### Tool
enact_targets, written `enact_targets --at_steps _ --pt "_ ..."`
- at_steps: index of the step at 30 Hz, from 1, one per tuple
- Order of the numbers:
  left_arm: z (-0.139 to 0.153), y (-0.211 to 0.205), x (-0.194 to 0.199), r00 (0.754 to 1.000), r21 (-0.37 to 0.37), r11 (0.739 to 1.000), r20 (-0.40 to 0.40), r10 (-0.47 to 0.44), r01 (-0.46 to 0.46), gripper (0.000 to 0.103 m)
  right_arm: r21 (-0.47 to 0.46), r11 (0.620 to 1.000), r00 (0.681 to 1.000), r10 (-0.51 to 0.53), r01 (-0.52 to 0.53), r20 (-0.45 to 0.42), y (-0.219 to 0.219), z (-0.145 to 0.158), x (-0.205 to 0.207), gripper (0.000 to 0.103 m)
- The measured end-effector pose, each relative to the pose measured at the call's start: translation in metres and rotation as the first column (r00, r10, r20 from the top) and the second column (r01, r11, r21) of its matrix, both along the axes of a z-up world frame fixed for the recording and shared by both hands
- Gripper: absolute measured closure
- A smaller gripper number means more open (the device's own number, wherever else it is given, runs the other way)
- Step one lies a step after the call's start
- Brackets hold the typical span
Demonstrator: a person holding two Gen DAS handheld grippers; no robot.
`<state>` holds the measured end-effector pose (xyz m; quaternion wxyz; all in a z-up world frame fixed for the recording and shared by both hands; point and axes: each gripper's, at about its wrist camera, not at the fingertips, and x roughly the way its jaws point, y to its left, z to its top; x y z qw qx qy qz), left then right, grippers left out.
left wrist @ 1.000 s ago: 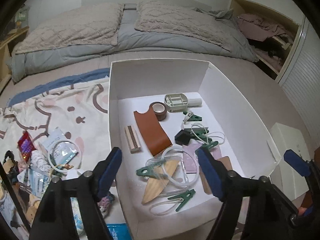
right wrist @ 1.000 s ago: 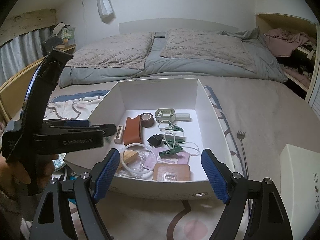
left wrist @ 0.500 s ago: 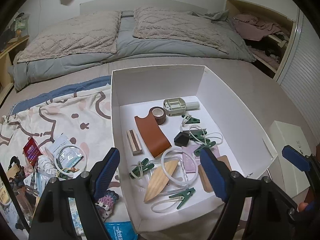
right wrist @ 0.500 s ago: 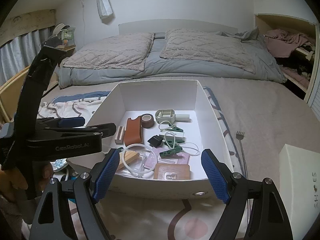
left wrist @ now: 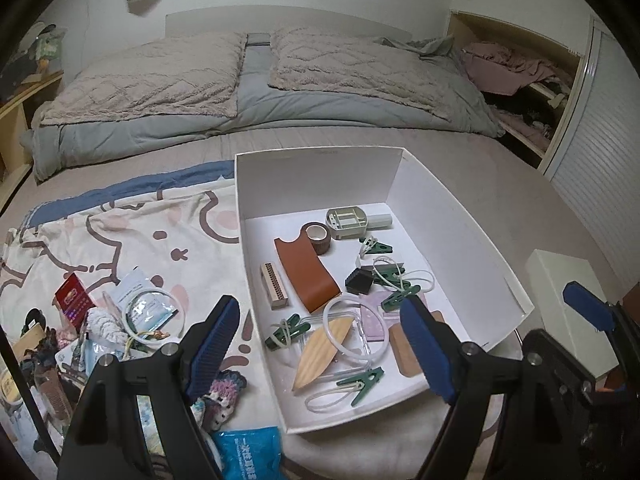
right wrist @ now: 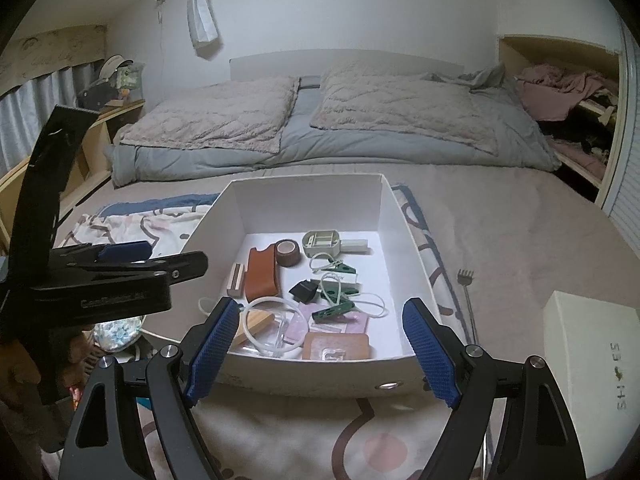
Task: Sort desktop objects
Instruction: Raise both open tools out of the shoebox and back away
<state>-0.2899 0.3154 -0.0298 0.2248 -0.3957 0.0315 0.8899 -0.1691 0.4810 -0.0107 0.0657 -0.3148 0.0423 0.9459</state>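
A white box [left wrist: 460, 216] [right wrist: 308, 200] sits on the bed and holds a brown leather piece [left wrist: 306, 276], a tape roll [left wrist: 319, 237], green clips, a wooden leaf shape [left wrist: 324, 342] and white rings. My left gripper [left wrist: 320, 344] hovers open above the box's near left corner with nothing between its fingers. A pile of loose items [left wrist: 100, 332] lies left of the box on the patterned blanket. My right gripper [right wrist: 316, 344] stands open in front of the box's near wall, holding nothing. The left gripper's body [right wrist: 100, 280] fills the left of the right wrist view.
A cream shoe box lid [right wrist: 592, 344] lies right of the box. A small fork-like tool [right wrist: 466, 280] rests on the blanket between them. Pillows [left wrist: 152, 76] and a grey duvet lie beyond. A blue packet [left wrist: 248, 456] sits near the bottom edge.
My left gripper has risen and drawn back from the box, so more of the box and the blanket shows. A green clip lies further left in the box. The right gripper has kept still.
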Motion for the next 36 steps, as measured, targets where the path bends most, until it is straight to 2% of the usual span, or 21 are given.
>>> enact_targets --at_steps 10,12,13,15,18,20,36 --pt "0.022 -0.022 0.026 0.997 0.015 1.0 -0.074 -0.005 0.006 0.006 -0.013 0.999 0.999 -0.038 0.038 -0.035 -0.001 0.012 0.016 0.019" --pt "0.028 -0.025 0.034 0.995 0.018 1.0 -0.097 -0.013 0.014 0.003 -0.007 0.999 0.998 -0.045 0.045 -0.041 -0.003 0.016 0.02 0.014" --pt "0.031 -0.027 0.037 0.994 0.02 1.0 -0.108 -0.016 0.018 0.002 -0.004 0.999 0.998 -0.047 0.047 -0.045 -0.004 0.017 0.022 0.007" --pt "0.036 -0.029 0.044 0.991 0.018 0.999 -0.133 -0.027 0.03 0.001 0.004 0.999 0.997 -0.046 0.046 -0.062 -0.006 0.021 0.026 0.005" --pt "0.045 -0.032 0.058 0.984 0.01 0.999 -0.172 -0.047 0.049 0.0 0.021 0.999 0.995 -0.046 0.048 -0.083 -0.012 0.028 0.034 0.004" --pt "0.049 -0.034 0.066 0.981 0.008 0.998 -0.188 -0.055 0.058 0.0 0.032 0.998 0.994 -0.051 0.054 -0.094 -0.016 0.031 0.038 0.0" --pt "0.062 -0.067 0.106 0.969 0.042 0.997 -0.239 -0.058 0.07 0.0 0.033 0.997 0.99 -0.061 0.066 -0.128 -0.037 0.045 0.068 0.0"
